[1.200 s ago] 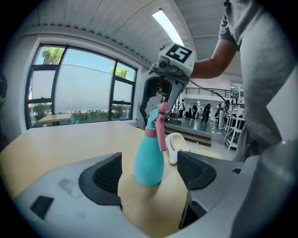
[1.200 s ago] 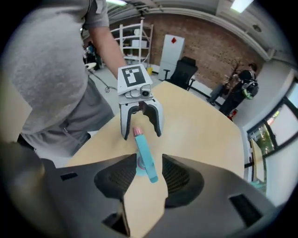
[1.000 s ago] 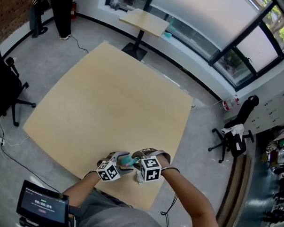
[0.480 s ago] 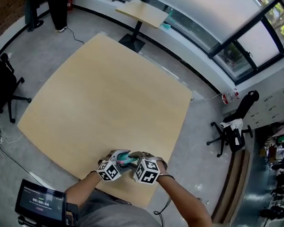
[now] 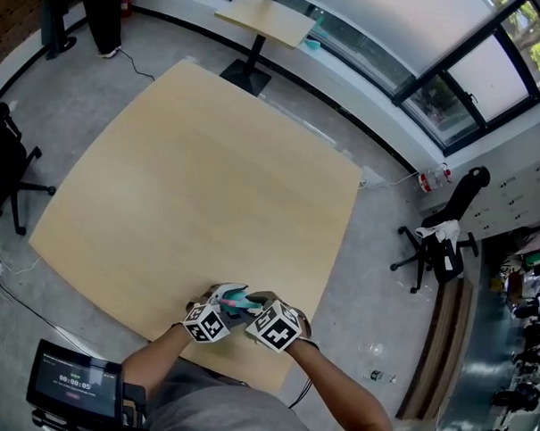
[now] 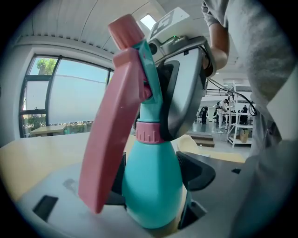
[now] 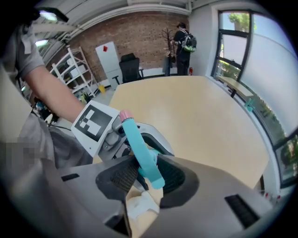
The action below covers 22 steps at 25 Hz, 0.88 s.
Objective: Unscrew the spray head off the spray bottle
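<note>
Clamping spray bottle (image 6: 151,200): left gripper (image 6: 156,179); right gripper (image 7: 148,175) pinches spray head (image 7: 138,142); both just tightened.

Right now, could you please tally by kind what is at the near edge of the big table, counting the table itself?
Spray bottle: 1, with its spray head on
Gripper: 2; left gripper on the bottle's body, right gripper on the spray head, the jaws of both having just been closing
Table: 1
Total: 4
</note>
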Each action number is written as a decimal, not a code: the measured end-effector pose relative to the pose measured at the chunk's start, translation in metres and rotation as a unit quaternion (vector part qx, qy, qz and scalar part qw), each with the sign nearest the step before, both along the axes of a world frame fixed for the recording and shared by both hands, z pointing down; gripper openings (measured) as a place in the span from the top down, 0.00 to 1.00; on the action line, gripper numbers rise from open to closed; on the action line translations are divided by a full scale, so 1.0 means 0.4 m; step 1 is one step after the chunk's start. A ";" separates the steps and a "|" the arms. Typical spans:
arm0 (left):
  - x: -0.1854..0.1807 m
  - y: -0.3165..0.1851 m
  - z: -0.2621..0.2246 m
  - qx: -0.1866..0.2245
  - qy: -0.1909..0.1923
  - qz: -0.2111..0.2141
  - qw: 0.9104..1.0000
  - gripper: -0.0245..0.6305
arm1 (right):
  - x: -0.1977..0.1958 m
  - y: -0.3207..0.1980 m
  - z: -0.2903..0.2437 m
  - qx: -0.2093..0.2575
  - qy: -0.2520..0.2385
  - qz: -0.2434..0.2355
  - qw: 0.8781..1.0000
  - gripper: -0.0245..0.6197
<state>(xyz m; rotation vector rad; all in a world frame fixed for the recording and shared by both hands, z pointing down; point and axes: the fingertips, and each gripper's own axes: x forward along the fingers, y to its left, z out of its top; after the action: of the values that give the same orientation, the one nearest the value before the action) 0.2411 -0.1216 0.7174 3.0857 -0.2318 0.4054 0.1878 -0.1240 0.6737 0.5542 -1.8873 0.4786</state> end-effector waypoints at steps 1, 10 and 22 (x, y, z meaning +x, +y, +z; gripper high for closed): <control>0.002 0.002 0.000 -0.002 0.000 0.006 1.000 0.45 | 0.001 0.002 -0.001 0.004 0.002 -0.024 1.000 0.76; 0.005 0.018 -0.014 -0.014 0.006 0.054 0.998 0.45 | 0.013 0.023 -0.015 0.032 0.086 -0.374 0.923 0.77; 0.030 -0.040 -0.014 -0.019 -0.018 -0.145 0.989 0.45 | 0.016 -0.021 -0.032 0.034 0.069 -0.170 0.982 0.69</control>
<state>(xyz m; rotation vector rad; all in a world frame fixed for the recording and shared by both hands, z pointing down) 0.2529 -0.1374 0.7116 2.9444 -0.6555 0.4449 0.1941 -0.1325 0.6608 0.2896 -1.8222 0.1484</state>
